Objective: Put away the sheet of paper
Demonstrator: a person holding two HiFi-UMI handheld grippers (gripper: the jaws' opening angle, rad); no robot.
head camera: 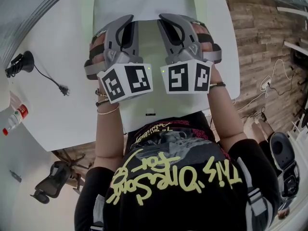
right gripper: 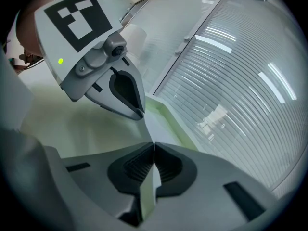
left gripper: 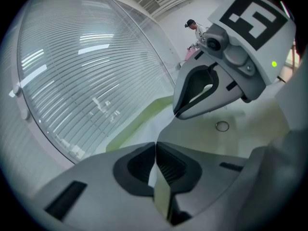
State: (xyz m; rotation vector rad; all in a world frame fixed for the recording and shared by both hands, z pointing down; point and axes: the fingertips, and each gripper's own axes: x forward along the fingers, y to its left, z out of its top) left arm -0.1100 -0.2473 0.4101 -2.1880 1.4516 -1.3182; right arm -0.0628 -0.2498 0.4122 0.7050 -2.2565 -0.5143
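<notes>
L hand-held gripper & R hand-held gripper are both clamped shut on the sheet of paper, side by side, close together. Sheet is held above the desk, long axis running away from the person; neither hand is nearer.

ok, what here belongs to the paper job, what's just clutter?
Job: pale green-edged sheet of paper; left hand-held gripper and right hand-held gripper, both shut on it.
Lying about: clear plastic bottle with red label; black cable with plug; black office chair.
</notes>
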